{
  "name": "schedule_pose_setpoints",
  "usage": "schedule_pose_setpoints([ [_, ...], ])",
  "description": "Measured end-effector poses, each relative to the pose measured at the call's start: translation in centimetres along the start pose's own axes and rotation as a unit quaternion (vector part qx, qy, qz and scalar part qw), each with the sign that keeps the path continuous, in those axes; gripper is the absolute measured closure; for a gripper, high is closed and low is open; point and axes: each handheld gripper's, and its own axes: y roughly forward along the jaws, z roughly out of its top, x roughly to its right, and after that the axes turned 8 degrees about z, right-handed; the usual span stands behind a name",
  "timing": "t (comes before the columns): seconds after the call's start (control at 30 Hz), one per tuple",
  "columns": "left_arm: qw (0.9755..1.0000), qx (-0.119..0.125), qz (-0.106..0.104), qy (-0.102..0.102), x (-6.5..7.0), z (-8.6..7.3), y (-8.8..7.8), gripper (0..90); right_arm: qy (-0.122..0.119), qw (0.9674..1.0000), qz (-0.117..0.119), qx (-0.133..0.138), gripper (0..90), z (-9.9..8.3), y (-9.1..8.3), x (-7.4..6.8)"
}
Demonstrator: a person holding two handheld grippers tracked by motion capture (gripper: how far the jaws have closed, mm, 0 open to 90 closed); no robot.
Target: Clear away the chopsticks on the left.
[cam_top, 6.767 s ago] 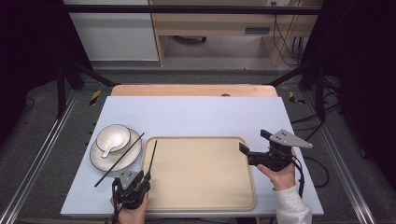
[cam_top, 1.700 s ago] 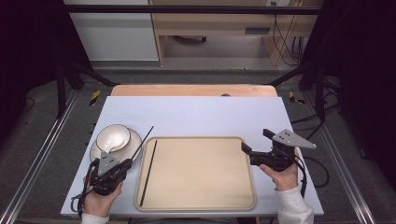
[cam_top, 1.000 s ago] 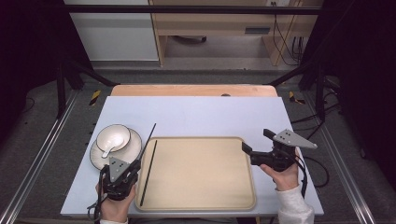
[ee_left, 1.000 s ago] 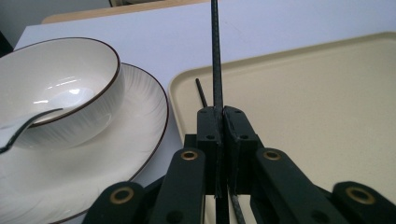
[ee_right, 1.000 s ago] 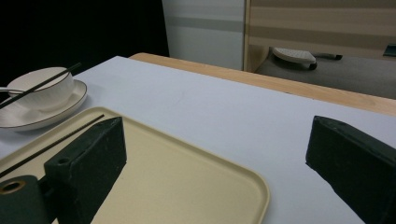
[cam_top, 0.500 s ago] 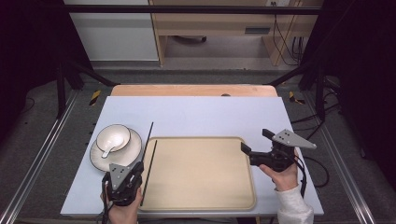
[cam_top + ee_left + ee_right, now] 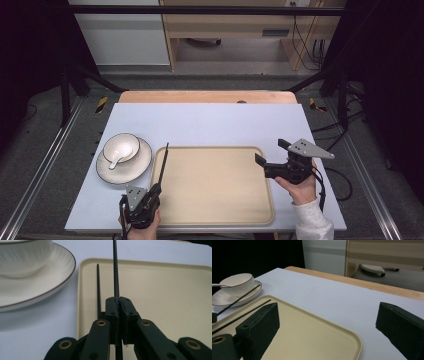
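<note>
Desk (image 7: 210,122) with pale blue-white top, wooden strip along the far edge. Beige tray (image 7: 215,187) sits near the front, centre. Left of it, just beside its left rim, a white saucer (image 7: 111,170) with thin dark edge carries a white bowl (image 7: 121,146); a white spoon (image 7: 116,161) lies with its handle out over the bowl's near rim. Left tongs (image 7: 156,188) at the tray's front-left corner, held in the left hand (image 7: 142,225) at the desk's near edge. Jaws pressed together on a thin black chopstick (image 7: 115,267), which points away from the person; in the high view it runs up along the tray's left rim, tip past the far-left corner. In the left gripper view a second black chopstick (image 7: 98,287) lies just to the left of the held one, inside the tray along its left wall, free of the jaws. Right tongs (image 7: 272,156) at the tray's right edge, held in the right hand (image 7: 300,186), white sleeve (image 7: 312,222) behind. Jaws spread wide with nothing between them; in the right gripper view one jaw hangs over the tray, the other over bare desk. Whether they touch the tray, cannot tell.
</note>
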Motion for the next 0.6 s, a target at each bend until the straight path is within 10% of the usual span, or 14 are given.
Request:
schedule_pose_setpoints([
  [0.6, 0.9995, -0.028, 0.01, 0.004, 0.5, -1.4, 1.8, 85.2, -0.003, 1.0, 0.001, -0.005, 5.4, -0.1, 0.3, -0.1],
])
